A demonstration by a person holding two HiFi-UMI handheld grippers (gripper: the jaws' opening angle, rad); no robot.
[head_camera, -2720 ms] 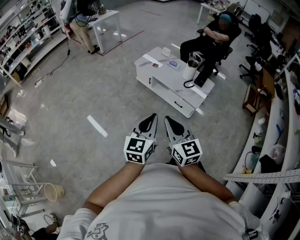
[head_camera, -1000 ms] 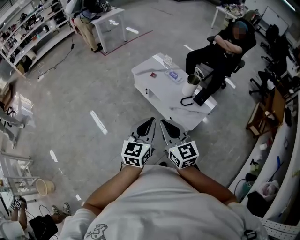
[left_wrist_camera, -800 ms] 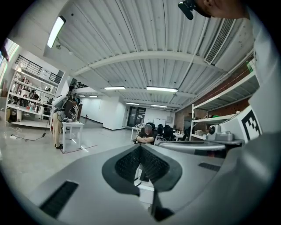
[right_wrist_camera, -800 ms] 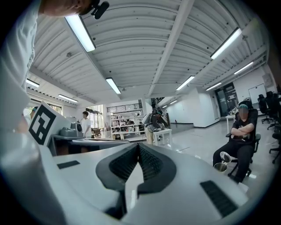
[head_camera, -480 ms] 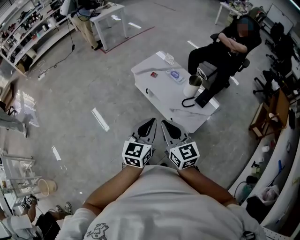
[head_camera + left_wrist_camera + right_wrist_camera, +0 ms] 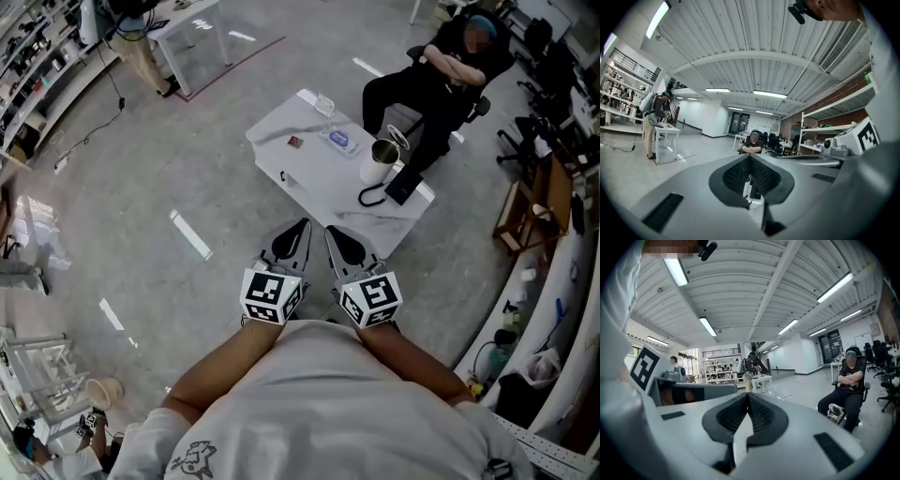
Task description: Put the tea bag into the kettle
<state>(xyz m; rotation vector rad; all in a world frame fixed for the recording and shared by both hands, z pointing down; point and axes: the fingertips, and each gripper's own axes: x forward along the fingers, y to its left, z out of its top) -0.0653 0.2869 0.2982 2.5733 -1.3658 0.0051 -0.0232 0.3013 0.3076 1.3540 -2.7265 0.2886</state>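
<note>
The kettle (image 6: pixel 380 161), white with a metal rim and an open lid, stands at the right end of a low white table (image 6: pixel 309 178). A small red tea bag (image 6: pixel 294 142) lies near the table's left end. Both grippers are held close to my chest, well short of the table. In the head view my left gripper (image 6: pixel 304 228) and right gripper (image 6: pixel 331 232) are shut and hold nothing. The left gripper view shows the kettle (image 6: pixel 746 185) far off below the shut left gripper (image 6: pixel 750 157). In the right gripper view the kettle (image 6: pixel 834 412) sits right of the shut right gripper (image 6: pixel 747 394).
A person sits in an office chair (image 6: pixel 441 66) just behind the table. A black base with a cord (image 6: pixel 398 187) lies beside the kettle, with a blue item (image 6: pixel 339 139) and a clear holder (image 6: pixel 324 103) further along. Another person stands at a desk (image 6: pixel 187 28) far left. Shelves line the right.
The table has shifted up and left in the head view as I walk toward it. Both grippers stay shut and side by side in front of me.
</note>
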